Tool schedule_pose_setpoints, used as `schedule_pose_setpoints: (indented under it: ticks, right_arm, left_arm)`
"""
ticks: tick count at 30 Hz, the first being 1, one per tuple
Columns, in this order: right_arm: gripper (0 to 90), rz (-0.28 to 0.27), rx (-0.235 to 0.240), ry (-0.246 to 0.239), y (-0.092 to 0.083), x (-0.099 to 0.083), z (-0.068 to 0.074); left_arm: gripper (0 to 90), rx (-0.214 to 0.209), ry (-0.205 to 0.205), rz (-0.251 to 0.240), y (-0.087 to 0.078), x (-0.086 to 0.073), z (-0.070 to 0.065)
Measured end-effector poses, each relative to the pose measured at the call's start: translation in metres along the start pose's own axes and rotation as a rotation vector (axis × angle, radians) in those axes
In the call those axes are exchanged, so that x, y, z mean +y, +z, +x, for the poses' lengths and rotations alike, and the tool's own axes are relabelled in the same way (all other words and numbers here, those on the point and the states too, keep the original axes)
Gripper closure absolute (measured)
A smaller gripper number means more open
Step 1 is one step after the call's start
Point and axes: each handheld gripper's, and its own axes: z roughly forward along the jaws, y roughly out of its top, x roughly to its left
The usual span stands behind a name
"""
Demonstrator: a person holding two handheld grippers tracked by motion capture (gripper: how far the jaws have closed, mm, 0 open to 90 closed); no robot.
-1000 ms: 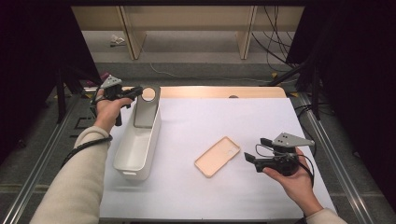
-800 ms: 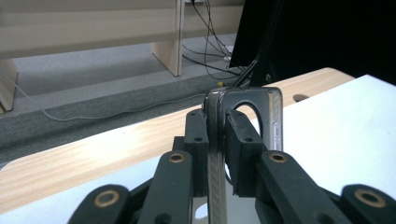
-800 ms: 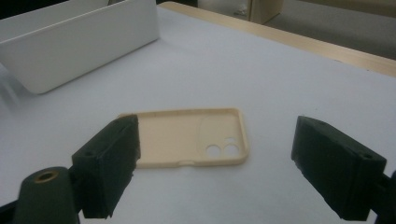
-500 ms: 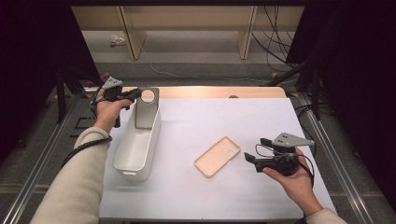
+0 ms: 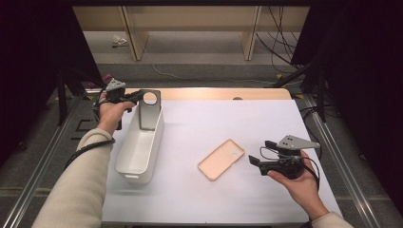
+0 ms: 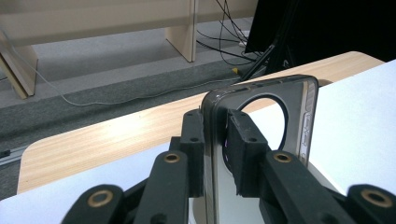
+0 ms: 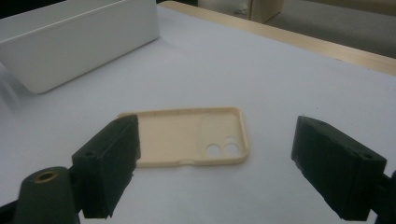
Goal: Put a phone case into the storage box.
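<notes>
Holding grey phone case upright over white bin, left hand-held gripper clamped on edge. Lower gently. Right hand-held gripper apart near beige case on surface.

Tabletop: white surface, light wood edge strip along far side. Metal rails flank both long sides. Floor: grey carpet, evenly lit beyond far edge. Light wood furniture legs stand on floor beyond tabletop. Black cables trail across floor at far right; pale cable runs along carpet. Dark panels enclose left and right sides.
</notes>
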Motion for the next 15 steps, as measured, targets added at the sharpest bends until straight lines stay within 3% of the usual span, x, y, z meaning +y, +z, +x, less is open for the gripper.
schedule_pose_setpoints:
  ticks: [4, 15]
  right_arm:
    - [16.3, 0.000, 0.000, -0.001, -0.0001, 0.0000, 0.0000]
    - [16.2, 0.000, 0.002, -0.003, 0.0001, 0.0001, 0.0002]
  left_arm:
    - [75.4, 0.009, -0.016, -0.002, 0.0019, -0.0007, -0.0004]
    - [69.1, 0.050, -0.011, 0.037, 0.0033, -0.0007, -0.0006]
